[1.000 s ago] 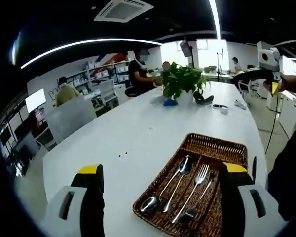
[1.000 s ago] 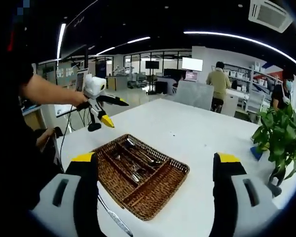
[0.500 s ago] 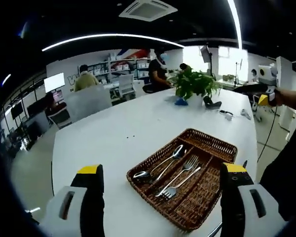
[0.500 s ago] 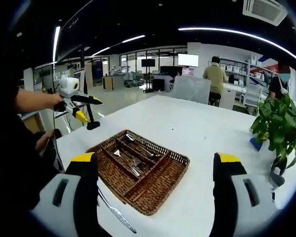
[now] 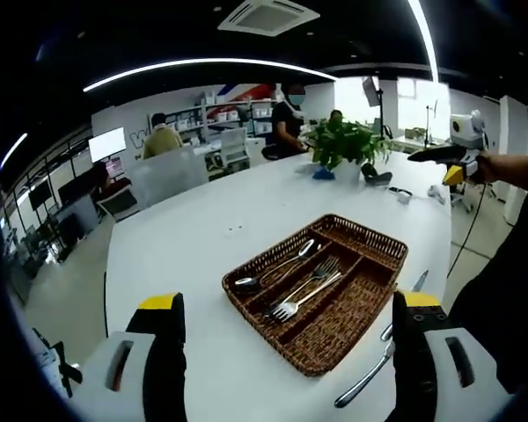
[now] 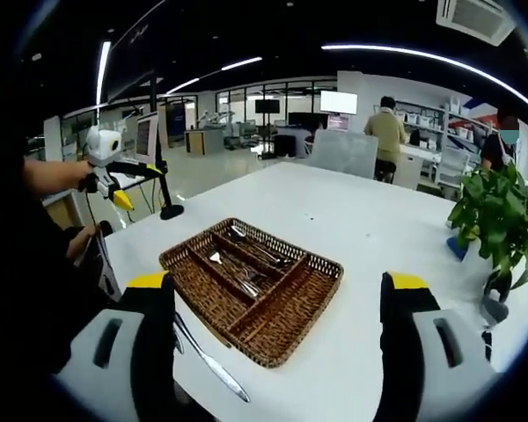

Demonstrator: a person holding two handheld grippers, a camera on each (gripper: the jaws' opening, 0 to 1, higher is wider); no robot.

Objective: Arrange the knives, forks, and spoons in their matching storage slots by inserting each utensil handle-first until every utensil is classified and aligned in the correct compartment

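Sitting on the counter (image 5: 202, 237): 1 tray (image 5: 370, 251) w/ 2 spoons (image 5: 273, 271) + 2 forks (image 5: 304, 299) inside, 2 knives (image 5: 370, 382) just beside it. Left tool (image 5: 290, 308) & right tool (image 6: 277, 290) both wide apart, holding nothing.

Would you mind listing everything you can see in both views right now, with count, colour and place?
Wicker tray: one, brown, three long compartments, on the table.
Spoons: two, silver, in the tray's far compartment in the left gripper view.
Forks: two, silver, in the middle compartment.
Knife: at least one, silver, on the table outside the tray on the person's side.
Table: one, white, long.
Potted plant: one, green, at the table's far end.
People in the background: several, among desks and shelves.
Left hand-held gripper: black with yellow tips, jaws apart, empty.
Right hand-held gripper: same colours, jaws apart, empty.
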